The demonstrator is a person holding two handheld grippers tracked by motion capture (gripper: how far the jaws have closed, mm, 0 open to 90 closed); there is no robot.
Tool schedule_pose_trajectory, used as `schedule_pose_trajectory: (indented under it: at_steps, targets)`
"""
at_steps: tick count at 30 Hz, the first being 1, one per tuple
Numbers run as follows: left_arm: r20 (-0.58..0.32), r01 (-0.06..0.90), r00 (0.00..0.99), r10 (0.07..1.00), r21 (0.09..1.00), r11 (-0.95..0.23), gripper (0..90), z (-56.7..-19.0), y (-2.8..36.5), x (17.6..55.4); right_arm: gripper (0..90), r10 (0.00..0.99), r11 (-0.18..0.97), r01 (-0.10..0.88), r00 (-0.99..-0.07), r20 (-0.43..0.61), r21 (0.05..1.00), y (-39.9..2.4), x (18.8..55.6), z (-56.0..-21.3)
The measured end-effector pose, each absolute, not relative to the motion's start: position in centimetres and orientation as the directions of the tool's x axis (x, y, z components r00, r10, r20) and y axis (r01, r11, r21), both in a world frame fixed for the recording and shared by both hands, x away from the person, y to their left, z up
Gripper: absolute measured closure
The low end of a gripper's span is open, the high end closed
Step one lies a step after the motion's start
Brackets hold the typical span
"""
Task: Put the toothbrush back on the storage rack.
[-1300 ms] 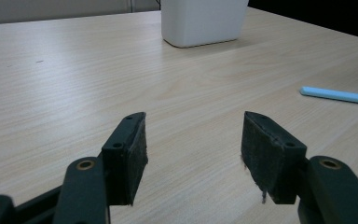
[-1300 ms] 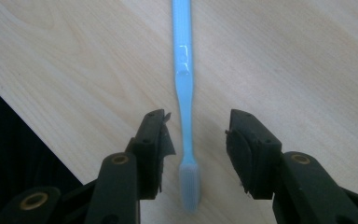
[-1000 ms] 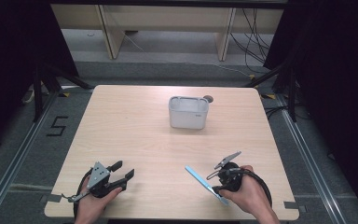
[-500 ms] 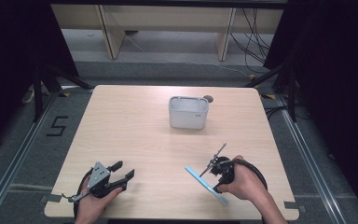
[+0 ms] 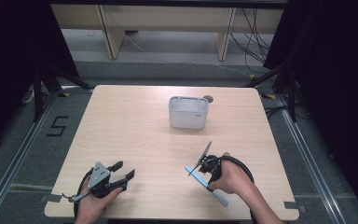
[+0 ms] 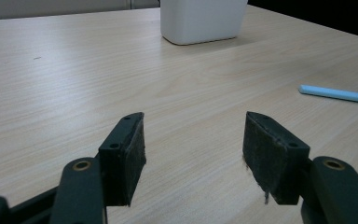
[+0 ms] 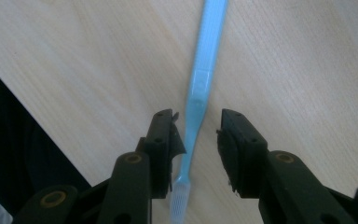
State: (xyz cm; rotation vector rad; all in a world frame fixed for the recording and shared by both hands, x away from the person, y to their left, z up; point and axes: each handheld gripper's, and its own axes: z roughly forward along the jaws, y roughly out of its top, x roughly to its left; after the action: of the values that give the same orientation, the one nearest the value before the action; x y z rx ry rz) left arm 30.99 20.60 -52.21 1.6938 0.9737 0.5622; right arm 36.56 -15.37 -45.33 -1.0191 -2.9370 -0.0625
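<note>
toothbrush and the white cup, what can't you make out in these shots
- Toothbrush: in the right gripper view, the bristle end is blurred and cut off by the bottom edge; whether the right gripper pads touch the handle yet is unclear. Its jaws have just been closing around it.
- Toothbrush in the high view: its middle is hidden by the hand and gripper.
- White cup: contents too small to tell in the high view; top cut off in the left gripper view.
- Dark object behind the cup: mostly hidden.
</note>
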Motion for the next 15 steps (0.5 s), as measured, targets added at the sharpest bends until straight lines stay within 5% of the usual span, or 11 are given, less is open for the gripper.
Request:
schedule_pose_trajectory:
  at_steps: [15]
  targets:
    - [-0.099,0.322,0.566,0.818,0.94,-0.109,38.4,-52.3,20.6,31.1,71.9,0.607,0.793,0.609,-0.793,0.049,0.032,-14.0,37.7,-46.4]
